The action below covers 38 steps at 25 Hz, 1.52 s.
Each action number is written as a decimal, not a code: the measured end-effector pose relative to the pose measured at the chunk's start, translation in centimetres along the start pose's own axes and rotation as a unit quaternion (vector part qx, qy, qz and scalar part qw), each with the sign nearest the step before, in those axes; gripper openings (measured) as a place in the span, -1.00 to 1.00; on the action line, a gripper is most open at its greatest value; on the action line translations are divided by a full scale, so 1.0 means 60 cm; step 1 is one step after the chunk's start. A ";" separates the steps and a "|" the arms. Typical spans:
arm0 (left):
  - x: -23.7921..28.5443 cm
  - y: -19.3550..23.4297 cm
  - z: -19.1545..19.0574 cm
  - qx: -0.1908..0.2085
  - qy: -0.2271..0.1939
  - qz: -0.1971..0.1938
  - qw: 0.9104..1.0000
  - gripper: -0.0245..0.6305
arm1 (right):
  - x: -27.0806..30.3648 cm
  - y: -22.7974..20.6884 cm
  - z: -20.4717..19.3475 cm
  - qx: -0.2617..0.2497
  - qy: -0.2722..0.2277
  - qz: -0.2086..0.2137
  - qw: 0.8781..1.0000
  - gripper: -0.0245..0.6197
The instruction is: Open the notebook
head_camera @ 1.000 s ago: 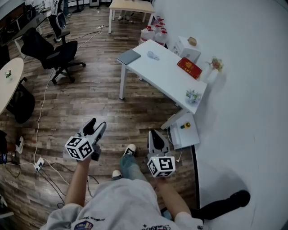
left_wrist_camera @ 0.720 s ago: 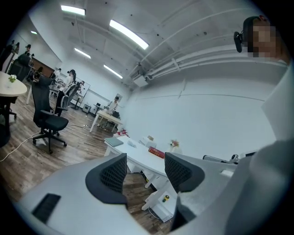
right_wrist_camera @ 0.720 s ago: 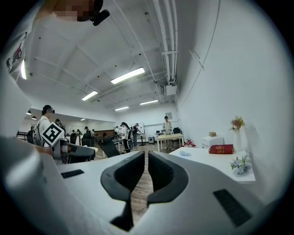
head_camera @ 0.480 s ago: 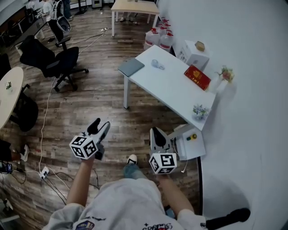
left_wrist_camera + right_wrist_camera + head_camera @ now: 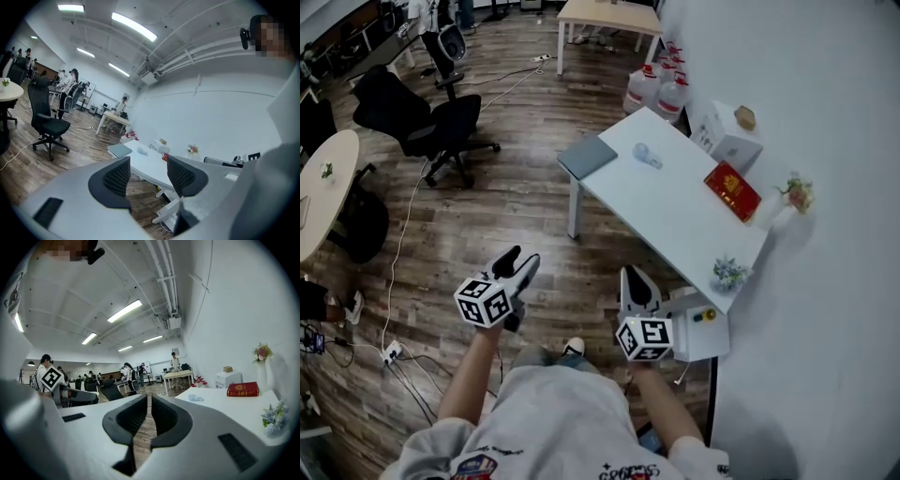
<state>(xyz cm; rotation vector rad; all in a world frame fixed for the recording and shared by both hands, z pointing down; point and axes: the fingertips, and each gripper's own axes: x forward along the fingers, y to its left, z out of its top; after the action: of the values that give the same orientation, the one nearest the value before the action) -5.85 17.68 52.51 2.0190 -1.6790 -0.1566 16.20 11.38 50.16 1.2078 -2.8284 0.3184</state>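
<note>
The task had not really begun: both grippers hung over the wooden floor (image 5: 502, 202) in front of the person, well apart from the white surface (image 5: 675, 202) that carried the task's thing. 2 closed items lay there, and which one was meant could not be told for certain. A red book (image 5: 732, 191) lay flat toward the right side of the surface, near the wall, and looked the likelier notebook. A grey flat slab (image 5: 588, 157) lay on the far-left corner, partly overhanging the edge. Neither was touched and both covers lay shut, so the approach, the grip on a cover and the lifting of it were all left to do. The left gripper (image 5: 520, 262) had its jaws spread wide, though they had just been closing a little, and nothing stood between them. The right gripper (image 5: 630, 275) had its jaws drawn almost together, with only a thin slit between them, and it pinched nothing. As for writing, the red book bore a gold emblem and gold print on its cover, too small to read. Each gripper carried a cube of black-and-white square markers, which were patterns and not words. The clear jugs with red caps (image 5: 661, 89) on the floor beyond the far end showed no readable label, and the white box (image 5: 727, 136) near the wall looked blank.
</note>
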 end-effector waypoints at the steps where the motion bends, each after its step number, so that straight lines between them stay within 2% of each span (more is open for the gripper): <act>1: 0.011 0.005 -0.001 -0.003 0.002 0.002 1.000 -0.19 | 0.011 -0.007 0.001 0.000 0.002 0.002 1.000 -0.87; 7: 0.087 0.055 0.008 -0.021 0.013 0.008 1.000 -0.19 | 0.085 -0.040 0.008 0.006 0.004 0.005 1.000 -0.87; 13: 0.214 0.124 0.030 -0.044 0.023 -0.007 0.999 -0.19 | 0.184 -0.096 0.011 0.002 0.002 -0.008 1.000 -0.87; 18: 0.347 0.208 0.074 -0.045 0.036 -0.025 0.998 -0.20 | 0.305 -0.146 0.022 0.003 0.001 -0.036 0.999 -0.87; 27: 0.577 0.363 0.161 -0.100 0.077 -0.071 0.989 -0.20 | 0.528 -0.213 0.086 0.001 0.001 -0.095 0.995 -0.87; 29: 0.618 0.398 0.173 -0.129 0.081 -0.081 0.985 -0.20 | 0.568 -0.222 0.094 0.000 0.000 -0.104 0.995 -0.87; 31: 0.655 0.434 0.181 -0.177 0.075 -0.090 0.977 -0.20 | 0.601 -0.232 0.099 -0.001 0.000 -0.112 0.994 -0.87; 32: 0.674 0.451 0.186 -0.219 0.068 -0.097 0.968 -0.20 | 0.616 -0.237 0.102 -0.002 0.001 -0.116 0.993 -0.87; 34: 0.703 0.487 0.188 -0.318 0.054 -0.100 0.941 -0.20 | 0.639 -0.246 0.105 -0.005 0.003 -0.125 0.992 -0.87; 35: 0.715 0.506 0.185 -0.346 0.053 -0.095 0.932 -0.20 | 0.648 -0.251 0.106 -0.008 0.004 -0.128 0.992 -0.87; 38: 0.753 0.546 0.170 -0.361 0.060 -0.092 0.926 -0.20 | 0.666 -0.273 0.103 -0.012 0.003 -0.132 0.991 -0.87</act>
<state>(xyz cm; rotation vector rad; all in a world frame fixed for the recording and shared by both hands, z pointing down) -28.59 -31.76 68.56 1.5645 -1.1140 -0.6073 0.46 -29.26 51.93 1.5476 -2.6142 0.2709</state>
